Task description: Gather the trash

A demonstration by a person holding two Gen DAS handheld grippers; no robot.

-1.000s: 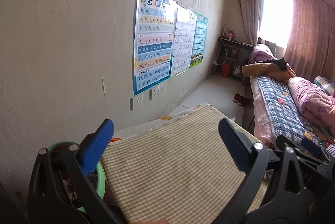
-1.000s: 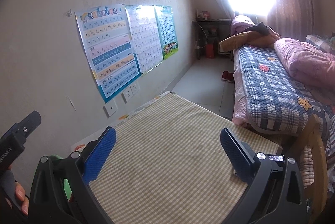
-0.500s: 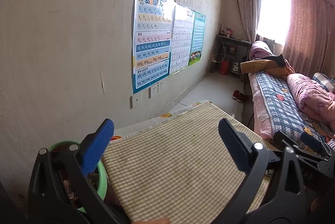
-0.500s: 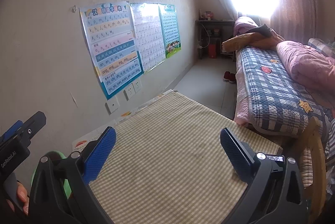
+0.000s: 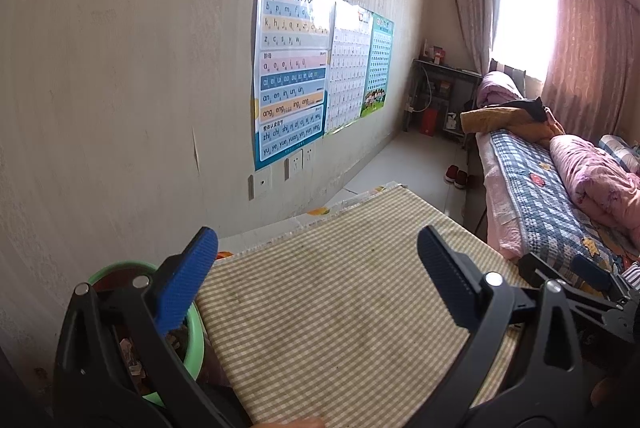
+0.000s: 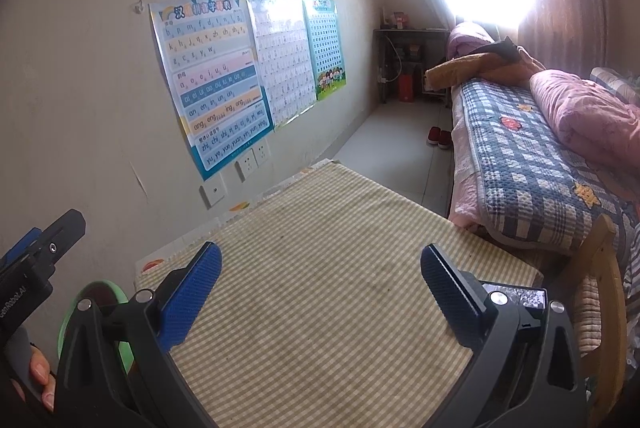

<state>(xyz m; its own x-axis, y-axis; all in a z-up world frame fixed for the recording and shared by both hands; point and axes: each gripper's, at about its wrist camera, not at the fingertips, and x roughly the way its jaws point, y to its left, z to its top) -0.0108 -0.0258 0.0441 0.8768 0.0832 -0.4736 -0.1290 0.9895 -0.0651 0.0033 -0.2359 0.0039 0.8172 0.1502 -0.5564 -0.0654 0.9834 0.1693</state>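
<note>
Left wrist view shows the left gripper (image 5: 316, 268) with its blue-padded fingers (image 5: 186, 284) spread wide and nothing between them, hanging above the checked tablecloth (image 5: 340, 308) without touching it. Behind the left finger, at the table's near-left corner close to the wall, sits a green bin (image 5: 192, 344); scraps of trash (image 5: 130, 352) lie inside it, partly hidden by the gripper's black frame. At the right edge of this view part of the other tool's black body shows. Right wrist view gives the right gripper (image 6: 318, 274) in the same posture: jaws fully apart, empty, over the cloth-covered table (image 6: 340, 300), not in contact with it. The green bin's rim (image 6: 100, 288) peeks out beyond its left finger, and the left tool with a hand (image 6: 38, 376) wrapped round its handle sits at the lower left. On the cloth itself no loose item can be made out. Alphabet posters (image 6: 212, 79) hang on the wall beyond, and a bed (image 6: 520, 163) with a checked cover runs along the right.
</note>
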